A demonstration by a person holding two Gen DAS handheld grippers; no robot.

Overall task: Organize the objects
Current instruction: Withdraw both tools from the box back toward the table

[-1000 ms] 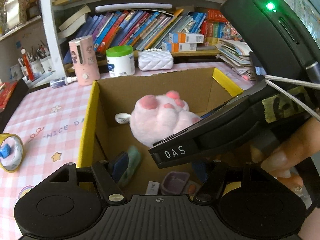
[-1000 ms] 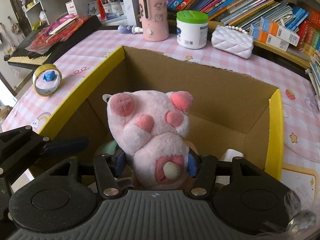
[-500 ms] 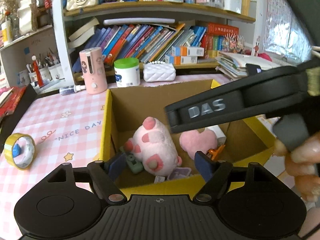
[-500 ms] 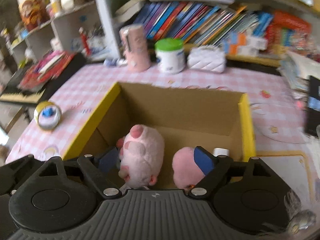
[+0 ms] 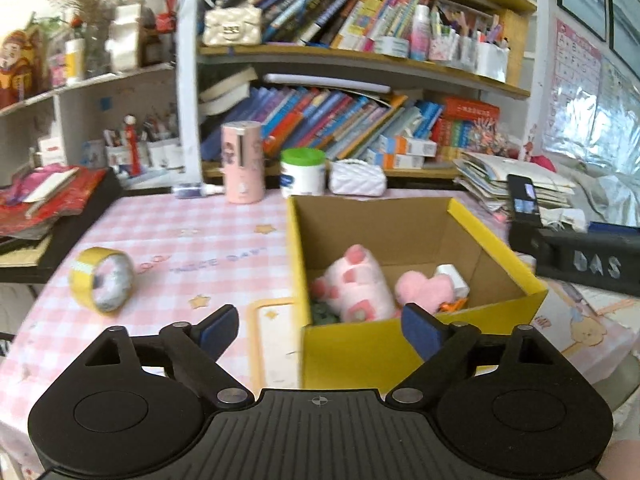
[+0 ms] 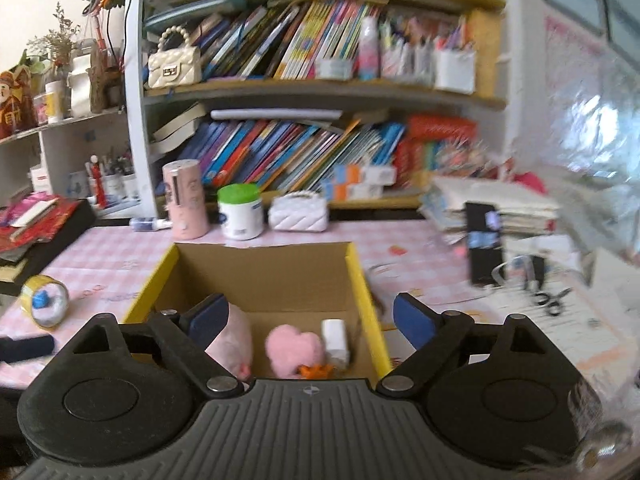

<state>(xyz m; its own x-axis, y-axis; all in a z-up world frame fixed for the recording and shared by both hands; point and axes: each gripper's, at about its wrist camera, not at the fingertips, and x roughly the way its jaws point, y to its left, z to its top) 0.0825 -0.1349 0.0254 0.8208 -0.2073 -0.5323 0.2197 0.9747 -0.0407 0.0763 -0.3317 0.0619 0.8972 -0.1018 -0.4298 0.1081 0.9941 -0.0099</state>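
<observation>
On the pink checked bench (image 5: 168, 240) stands an open cardboard box (image 5: 416, 236) with yellow-edged flaps, and the soft things lie in its bottom. From the left wrist view, a pink plush paw (image 5: 356, 288) lies at the box's 8 o'clock corner, toe pads up, with a pink plush heart (image 5: 424, 288) just beside it toward 3 o'clock and a small white bottle (image 5: 452, 278) touching the heart's far side. Something orange (image 5: 452, 305) shows under the heart; what it is cannot be told.

The left gripper (image 5: 318, 326) hangs above the near box wall with its blue-padded fingers (image 5: 218, 328) spread wide and nothing between them. The right gripper (image 6: 310, 318) hovers over the near side of the box, likewise spread wide and holding nothing; one of its fingers (image 6: 208, 318) overlaps the plush paw (image 6: 236, 340) in the picture, though contact cannot be judged. In that view the heart (image 6: 294, 346) sits at the centre of the box floor and the white bottle (image 6: 335, 338) stands at its 3 o'clock.

Outside the box, a roll of yellow tape (image 5: 102, 280) rests on the bench at 9 o'clock, well apart. Beyond the far wall, at 12 o'clock, stand a pink cylinder (image 5: 242, 162), a green-lidded white jar (image 5: 303, 172) and a white quilted purse (image 5: 358, 176) in a row. Scissors (image 6: 550, 300) lie at 3 o'clock in the right view.
</observation>
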